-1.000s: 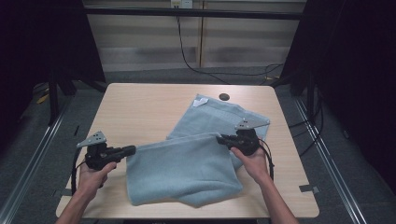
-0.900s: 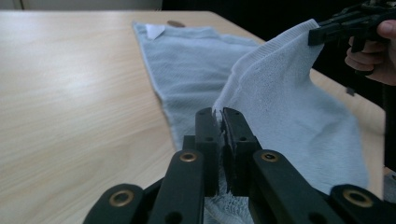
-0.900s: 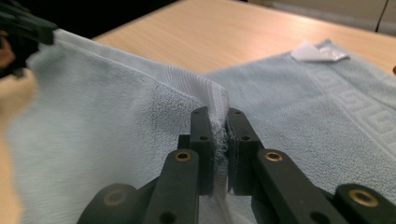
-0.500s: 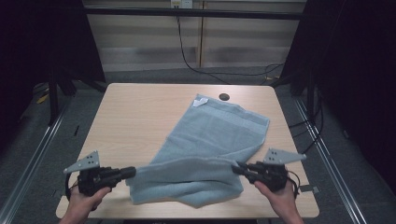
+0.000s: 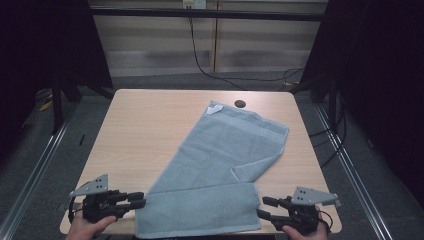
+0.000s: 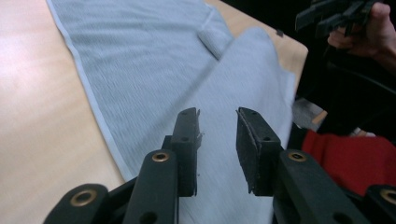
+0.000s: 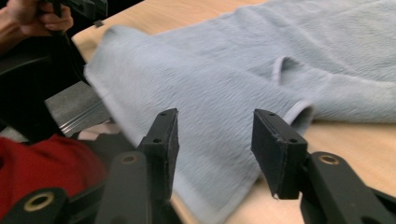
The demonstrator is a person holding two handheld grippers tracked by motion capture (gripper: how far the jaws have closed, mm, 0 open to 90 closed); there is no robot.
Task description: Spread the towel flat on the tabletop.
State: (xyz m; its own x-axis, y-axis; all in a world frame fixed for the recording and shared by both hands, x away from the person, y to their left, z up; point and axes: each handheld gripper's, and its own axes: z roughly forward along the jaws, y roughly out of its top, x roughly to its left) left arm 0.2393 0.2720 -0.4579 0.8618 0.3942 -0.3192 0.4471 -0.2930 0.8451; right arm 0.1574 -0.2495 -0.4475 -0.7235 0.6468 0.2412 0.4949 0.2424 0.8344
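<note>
Towel (image 5: 220, 170), pale blue-grey, lying slantwise across the wooden table (image 5: 145, 125), near end folded back over itself into a flat band along the near edge, far corner with its white tag (image 5: 215, 108) reaching toward the small dark hole (image 5: 240, 104) in the tabletop. Sitting between the two grippers, the folded band stretching from one to the other.

Left gripper (image 5: 139, 200) hovering just off the band's left corner, jaws having just been opening, now standing apart with nothing pinched; in the left gripper view, cloth (image 6: 219, 93) spreading beyond and beneath the fingers (image 6: 187, 135), not pressed by either pad. Right gripper (image 5: 266, 207) holding just off the band's right corner, jaws likewise having just been opening and now well apart; in the right gripper view, folded edge (image 7: 196, 107) lying ahead of and below the fingers (image 7: 275, 140), untouched.

Judging by the layout: both corners being let go at once, so the fold settles square and flat rather than dragging to one side. Grippers keeping level with the tabletop and pointing inward along the band, probably so the cloth drops without being lifted again. Folding appearing roughly at its first stage, the far half lying open and skewed, probably needing another fold from the far end.
</note>
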